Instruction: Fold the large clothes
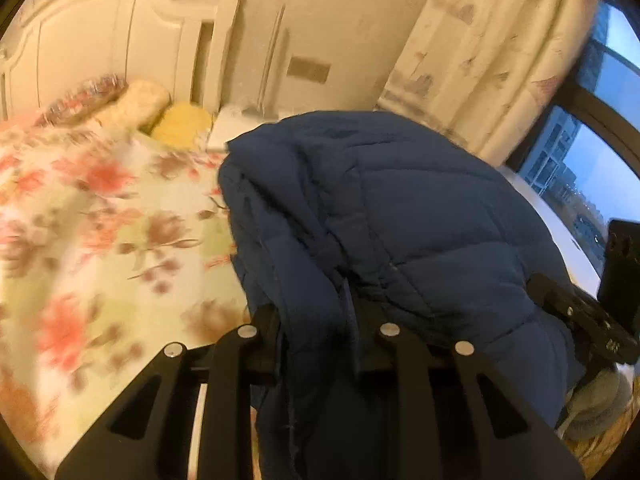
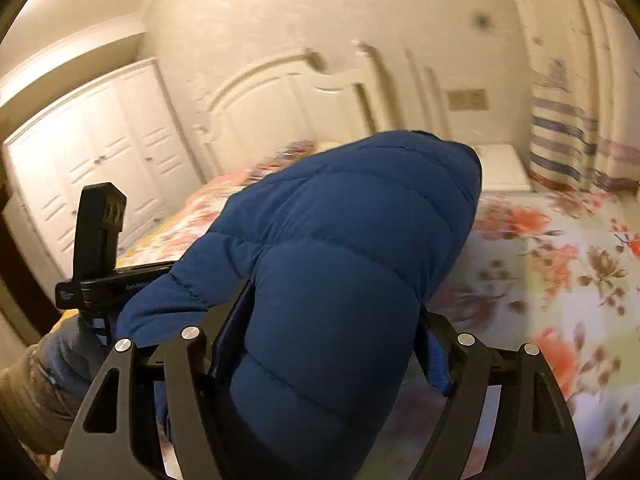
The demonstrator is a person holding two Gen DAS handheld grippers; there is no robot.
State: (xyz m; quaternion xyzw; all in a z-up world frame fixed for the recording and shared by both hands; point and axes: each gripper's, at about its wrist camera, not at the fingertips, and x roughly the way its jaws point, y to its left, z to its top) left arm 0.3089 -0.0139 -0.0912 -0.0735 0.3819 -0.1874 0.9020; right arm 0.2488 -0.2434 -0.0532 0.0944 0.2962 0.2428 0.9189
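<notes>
- While both grippers carry the jacket [image 1: 400, 208] clear of the bed [image 1: 100, 240], read your grips first: the left gripper [image 1: 320, 320] has its jaws drawn close on a thin fold or hem edge, and the right gripper [image 2: 332, 344] has its jaws set wide around a thick quilted roll.
- Judge the right grip as the weaker one: puffy filling squashes and springs back, so a bulky bite can creep out of the pads. The shell looks smooth and probably slippery.
- Trust the left pinch more, since a flat seam gives the pads something firm. If you regrip, look for a hem, collar or cuff instead of a padded panel.
- Expect the jacket to be light for its bulk and wholly limp: it drapes over your fingers and hides the pads in both views, so you can't see the contact itself.
- Note that the far end hangs or bulges ahead of the grippers above the floral sheet; whether it touches the bed you cannot tell.
- Plan to lay it flat on the open sheet, since trapped air will likely make folds spring open unless pressed.
- Beyond it stand the headboard [image 2: 280, 92] and curtain [image 1: 500, 40], well apart from your work.
</notes>
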